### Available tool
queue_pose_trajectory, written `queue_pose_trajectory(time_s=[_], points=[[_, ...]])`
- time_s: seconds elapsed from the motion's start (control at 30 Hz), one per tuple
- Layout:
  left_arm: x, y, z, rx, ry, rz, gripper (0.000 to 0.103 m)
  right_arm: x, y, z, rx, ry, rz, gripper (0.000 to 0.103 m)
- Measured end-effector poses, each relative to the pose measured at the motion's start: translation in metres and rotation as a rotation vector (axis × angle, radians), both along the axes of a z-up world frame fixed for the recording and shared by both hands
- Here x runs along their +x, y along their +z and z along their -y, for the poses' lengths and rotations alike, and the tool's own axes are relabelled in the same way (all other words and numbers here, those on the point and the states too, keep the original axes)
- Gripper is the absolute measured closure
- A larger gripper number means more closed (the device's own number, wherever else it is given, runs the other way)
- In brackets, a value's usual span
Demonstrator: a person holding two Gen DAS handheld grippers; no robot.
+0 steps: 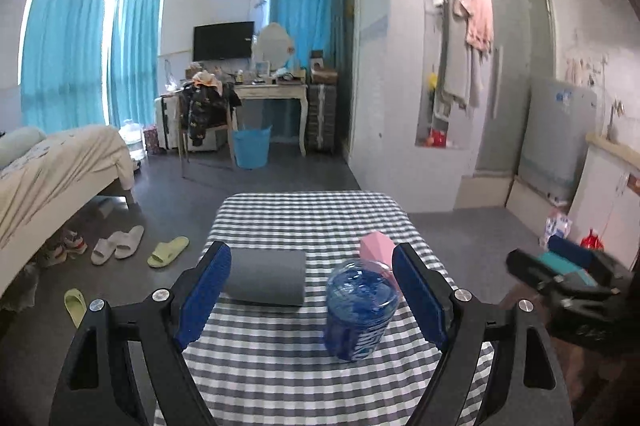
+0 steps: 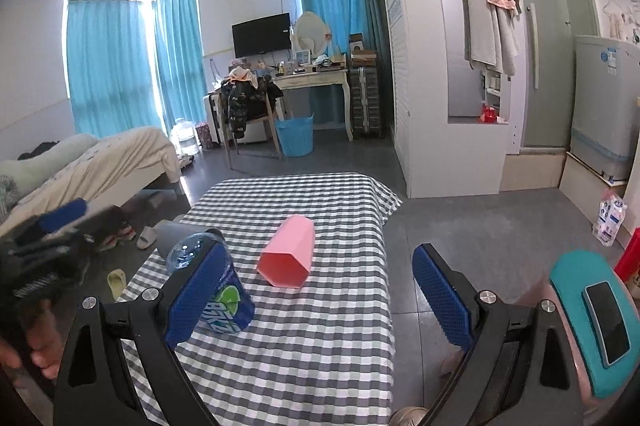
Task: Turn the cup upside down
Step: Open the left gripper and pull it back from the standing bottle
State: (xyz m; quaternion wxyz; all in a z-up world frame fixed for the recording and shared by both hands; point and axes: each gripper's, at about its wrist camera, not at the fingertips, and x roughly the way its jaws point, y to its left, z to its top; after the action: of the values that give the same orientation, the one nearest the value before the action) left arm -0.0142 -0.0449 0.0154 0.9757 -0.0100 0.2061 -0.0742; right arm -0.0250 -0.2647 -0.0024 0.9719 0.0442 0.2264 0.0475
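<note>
Cup: a pink plastic cup with faceted, angular sides [image 2: 286, 258] lies tipped on its side near the middle of the tabletop, its open hexagonal mouth turned toward the right wrist camera; nothing can be seen inside it.
Tabletop: a small tabletop draped in grey-and-white checked cloth [image 2: 320, 338], the fabric falling over the far corners.
Bottle: a clear blue plastic bottle with a printed label [image 1: 360, 310] stands upright just beside the cup, to its left; its contents cannot be told.
Towel: a grey folded cloth with a soft, matte surface [image 1: 264, 276] rests flat on the tabletop, left of the bottle.
Left tongs: the left tongs [image 1: 310, 292], black arms with blue textured pads, stand wide open over the near end of the tabletop, holding nothing; the bottle and towel show between the pads.
Right tongs: the right tongs [image 2: 320, 300], same build, are spread wide and empty, the cup framed between them, apart from both pads.
Room: a bed with cream bedding [image 1: 60, 162], turquoise curtains [image 1: 64, 58] and a blue plastic bucket [image 1: 250, 148] lie beyond.
</note>
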Motion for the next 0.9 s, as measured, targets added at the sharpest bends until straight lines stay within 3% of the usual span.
queue_pose_trajectory(time_s=[0.23,0.5,0.9], points=[[-0.008,-0.021,-0.029,-0.053,0.029,0.032,0.011,0.003,-0.01,-0.034,-0.048,0.02,0.015,0.008],[0.001,-0.055,-0.046,-0.058,0.032,-0.025,0.008,0.008,-0.032,-0.056,-0.079,0.001,-0.012,0.008],[0.003,-0.063,-0.059,-0.058,0.091,-0.037,0.001,0.011,-0.044,-0.066,-0.084,0.002,-0.028,0.0]])
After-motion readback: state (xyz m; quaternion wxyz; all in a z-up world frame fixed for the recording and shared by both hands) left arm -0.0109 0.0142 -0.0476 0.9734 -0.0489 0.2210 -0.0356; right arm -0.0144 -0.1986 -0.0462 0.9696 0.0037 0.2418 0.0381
